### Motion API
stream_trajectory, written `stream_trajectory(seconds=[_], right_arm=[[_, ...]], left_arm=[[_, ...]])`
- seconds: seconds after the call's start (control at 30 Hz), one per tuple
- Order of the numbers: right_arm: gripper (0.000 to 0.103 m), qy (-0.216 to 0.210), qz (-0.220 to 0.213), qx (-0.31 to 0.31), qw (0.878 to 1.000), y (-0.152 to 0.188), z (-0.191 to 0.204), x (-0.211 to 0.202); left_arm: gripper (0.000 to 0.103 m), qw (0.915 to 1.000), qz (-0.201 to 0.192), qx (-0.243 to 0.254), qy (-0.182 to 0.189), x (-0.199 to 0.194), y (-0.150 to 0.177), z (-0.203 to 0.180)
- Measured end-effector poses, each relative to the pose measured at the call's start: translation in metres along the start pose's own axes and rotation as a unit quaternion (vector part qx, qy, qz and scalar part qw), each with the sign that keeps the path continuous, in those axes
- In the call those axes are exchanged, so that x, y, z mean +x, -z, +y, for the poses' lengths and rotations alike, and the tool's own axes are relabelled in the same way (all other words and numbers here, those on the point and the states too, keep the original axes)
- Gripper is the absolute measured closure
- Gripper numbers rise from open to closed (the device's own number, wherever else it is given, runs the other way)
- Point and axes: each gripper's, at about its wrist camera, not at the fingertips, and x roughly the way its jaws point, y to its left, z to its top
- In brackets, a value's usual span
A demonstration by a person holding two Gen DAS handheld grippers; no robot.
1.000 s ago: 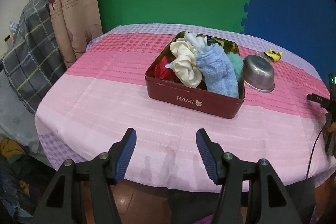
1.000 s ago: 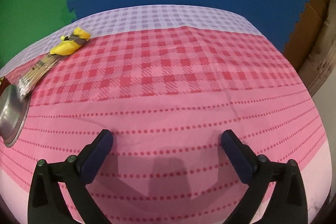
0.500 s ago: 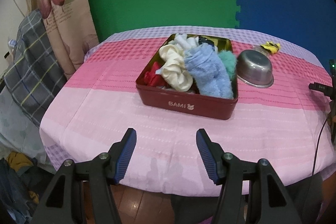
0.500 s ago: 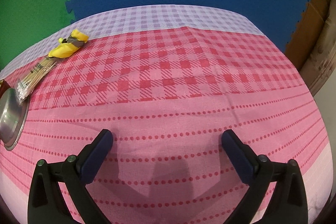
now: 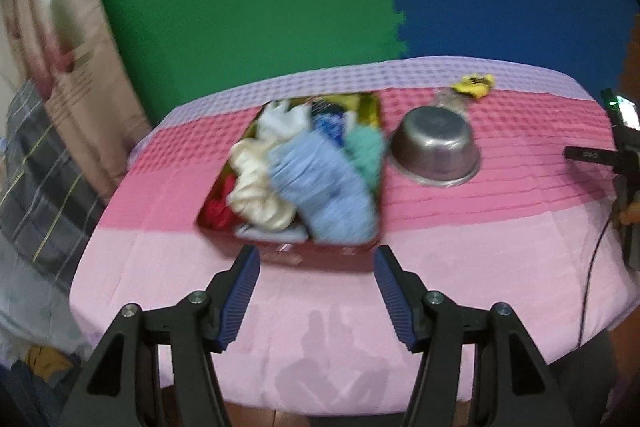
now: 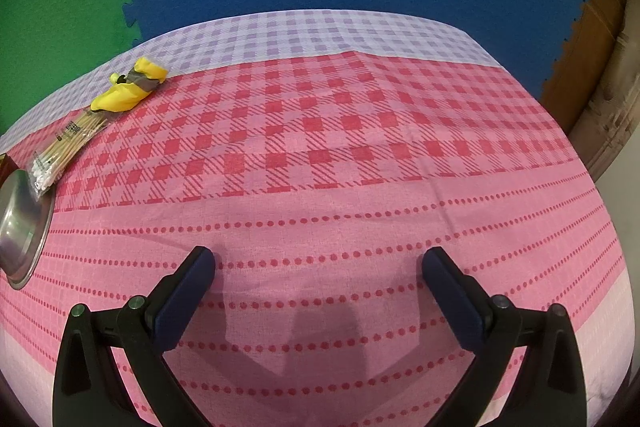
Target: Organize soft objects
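A dark red tin box (image 5: 320,254) sits on the pink tablecloth, packed with soft items: a fluffy blue cloth (image 5: 320,183), a cream scrunchie (image 5: 256,191), a red piece (image 5: 218,213), a teal piece (image 5: 366,149) and a white piece (image 5: 280,117). My left gripper (image 5: 316,269) hovers open just in front of the box's near wall, with nothing between its fingers. This view is blurred. Over bare pink cloth farther right, my right gripper (image 6: 318,263) stands wide open and holds nothing.
An upturned steel bowl (image 5: 436,149) (image 6: 22,231) stands right of the box. Behind it lie a yellow cloth item (image 5: 474,85) (image 6: 128,91) and a packet of cotton swabs (image 6: 66,147). A black device on a stand (image 5: 618,155) is at the right table edge. A plaid fabric (image 5: 40,187) hangs left.
The left gripper has advanced toward the tin box and rolled, so the box now lies close ahead and looks tilted. The right gripper has stayed put.
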Motion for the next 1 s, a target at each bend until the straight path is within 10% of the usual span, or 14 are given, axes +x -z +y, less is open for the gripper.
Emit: stream_trajectory(seconds=[0.47, 1.0], right_arm=[[0.000, 0.004, 0.002, 0.000, 1.000, 0.002, 0.001, -0.003], [0.000, -0.029, -0.010, 0.009, 0.999, 0.001, -0.001, -0.008]], left_arm=[[0.042, 0.9812, 0.003, 0.047, 0.187, 0.051, -0.121, -0.070], [0.042, 0.9521, 0.149, 0.128, 0.234, 0.213, -0.216, -0.143]])
